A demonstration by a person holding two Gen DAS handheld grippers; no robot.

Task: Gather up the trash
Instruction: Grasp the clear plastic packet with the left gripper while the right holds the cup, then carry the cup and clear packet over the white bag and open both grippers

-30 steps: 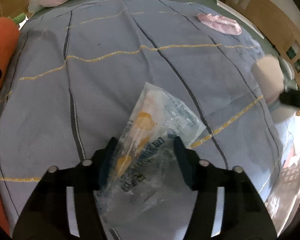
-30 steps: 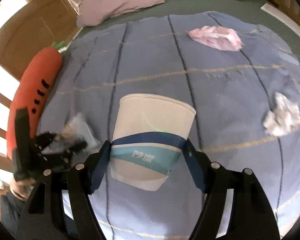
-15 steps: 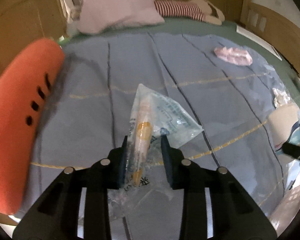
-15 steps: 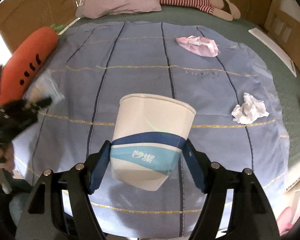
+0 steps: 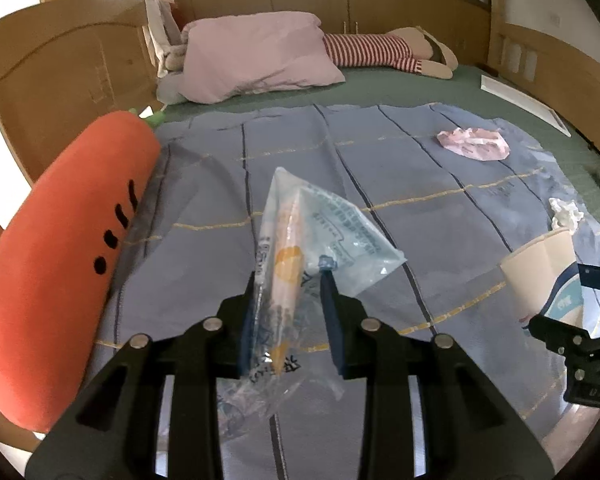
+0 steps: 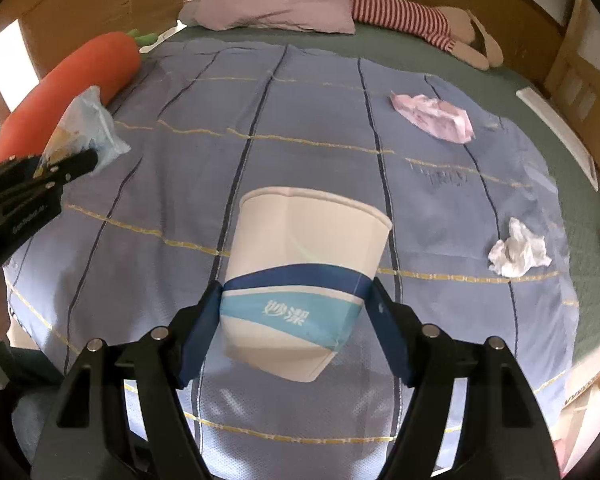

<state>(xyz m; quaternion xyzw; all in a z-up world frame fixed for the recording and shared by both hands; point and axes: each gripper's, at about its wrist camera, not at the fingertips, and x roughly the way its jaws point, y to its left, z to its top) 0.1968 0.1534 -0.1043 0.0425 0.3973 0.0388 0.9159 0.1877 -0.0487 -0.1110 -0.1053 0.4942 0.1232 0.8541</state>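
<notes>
1. The left gripper (image 5: 288, 312) is clenched on a clear plastic wrapper (image 5: 300, 264); 1 second ago its fingers stood wide around the wrapper, so the grab has just been made and the wrapper is now lifted off the blanket (image 5: 380, 184)

2. The right gripper (image 6: 296, 316) is clenched on a paper cup (image 6: 304, 264), held above the blanket as before

3. Both views have pulled back from the bed, showing more of it: likely both pieces are being carried away to a bin

4. Left on the blanket: a pink wad (image 6: 432, 116) at 1 o'clock, a white tissue (image 6: 518, 252) at 3 o'clock

5. A carrot plush (image 5: 60, 248) lies at 9 o'clock
</notes>
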